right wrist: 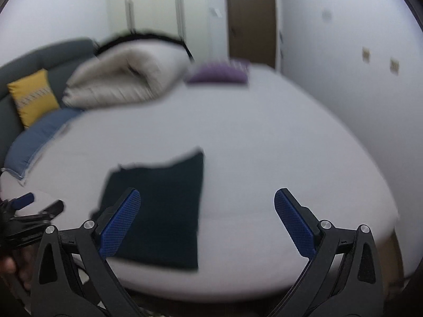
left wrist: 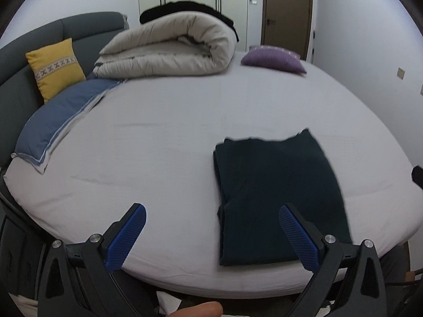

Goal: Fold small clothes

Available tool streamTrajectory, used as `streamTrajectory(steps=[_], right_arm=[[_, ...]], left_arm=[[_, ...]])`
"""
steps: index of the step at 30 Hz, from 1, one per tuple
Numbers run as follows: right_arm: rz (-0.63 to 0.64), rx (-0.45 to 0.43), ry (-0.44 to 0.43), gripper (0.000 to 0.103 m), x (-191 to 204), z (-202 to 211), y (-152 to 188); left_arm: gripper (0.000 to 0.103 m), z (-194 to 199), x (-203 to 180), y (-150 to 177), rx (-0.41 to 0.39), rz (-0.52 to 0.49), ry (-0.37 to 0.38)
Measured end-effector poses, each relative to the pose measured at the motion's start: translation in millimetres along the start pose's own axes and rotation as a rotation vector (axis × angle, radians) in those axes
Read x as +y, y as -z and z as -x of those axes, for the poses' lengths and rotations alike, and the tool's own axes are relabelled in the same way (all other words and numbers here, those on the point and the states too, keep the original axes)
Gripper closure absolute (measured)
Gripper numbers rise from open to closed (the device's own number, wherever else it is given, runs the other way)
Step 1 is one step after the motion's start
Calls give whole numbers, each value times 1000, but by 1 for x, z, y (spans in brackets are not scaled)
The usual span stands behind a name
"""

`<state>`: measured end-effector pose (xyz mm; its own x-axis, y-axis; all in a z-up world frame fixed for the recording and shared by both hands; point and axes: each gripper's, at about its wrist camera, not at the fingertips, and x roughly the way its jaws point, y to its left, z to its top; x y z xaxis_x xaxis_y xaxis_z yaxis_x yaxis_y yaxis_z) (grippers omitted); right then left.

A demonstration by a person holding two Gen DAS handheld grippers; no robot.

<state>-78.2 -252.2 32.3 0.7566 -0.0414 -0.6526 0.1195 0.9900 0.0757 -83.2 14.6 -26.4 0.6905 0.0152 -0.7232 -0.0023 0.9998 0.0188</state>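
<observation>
A dark folded garment (left wrist: 277, 198) lies flat on a pale bed (left wrist: 164, 137), close to the near edge. Its long axis runs from the near edge away toward the far side of the bed. Both grippers hover above the near edge, jaws spread wide and holding nothing.

From the left gripper (left wrist: 211, 235), the garment sits ahead and to the right, its near end passing under the right-hand finger. From the right gripper (right wrist: 207, 220), the same garment (right wrist: 158, 211) sits ahead and to the left, behind the left-hand finger. So it lies between the two, and neither looks clearly nearer.

No containers are visible. Farther off rest a rolled duvet (left wrist: 169, 47), a purple cushion (left wrist: 275, 59), a yellow cushion (left wrist: 55, 67) and a blue pillow (left wrist: 60, 116).
</observation>
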Motion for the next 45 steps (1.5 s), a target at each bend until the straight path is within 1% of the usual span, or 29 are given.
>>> streamTrajectory(steps=[2,3,5,7,9,13,16,18,29,45], right_arm=[[-29,55,-17,0,-4,-20,11],[-31,80,-7,0,-3,-31,18],[7,91,23,0,3,-46,31],[42,96,33,0,9,-59,43],[43,122,13,0,16,-85,54],[12,171,-12,0,15,-114,74],[8,185,-12,0,16,-126,80],[4,184,-15,0,16,-133,76],[19,169,-32,0,18,-104,64],[31,174,-44,0,19,-100,62]], left_arm=[[0,-13,0,8,33,0,-8],[0,-18,0,11,39,0,-13],[0,-29,-1,18,56,-2,-20],[0,-40,-1,23,83,-1,-18],[0,-50,0,28,109,6,-12],[0,-53,2,31,109,5,-6],[0,-54,3,31,106,8,-4],[0,-53,3,31,101,11,3],[0,-45,1,28,72,3,10],[0,-43,-1,27,68,0,20]])
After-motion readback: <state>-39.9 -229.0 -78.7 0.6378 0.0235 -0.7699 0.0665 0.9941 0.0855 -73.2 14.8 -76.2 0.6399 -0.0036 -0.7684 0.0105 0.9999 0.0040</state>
